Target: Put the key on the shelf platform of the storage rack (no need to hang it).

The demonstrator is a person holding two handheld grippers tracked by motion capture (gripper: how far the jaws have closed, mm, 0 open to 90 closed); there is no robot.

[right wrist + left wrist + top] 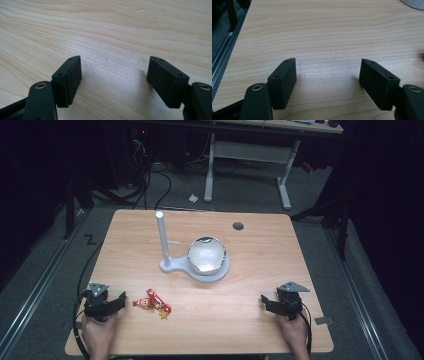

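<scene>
1. High view: my left gripper sits at the lower left, jaws wide with nothing in them. The candy lies just right of it on the table, not touching. My right gripper rests at the lower right, also wide and empty, well apart from the candy. The bowl sits mid-frame on its stand.
2. Left gripper view: jaws gape over bare wood. I reckon I should swing right toward the candy and straddle it flat before squeezing.
3. Right gripper view: same deal, wide over plain wood, so I'd park it.
</scene>
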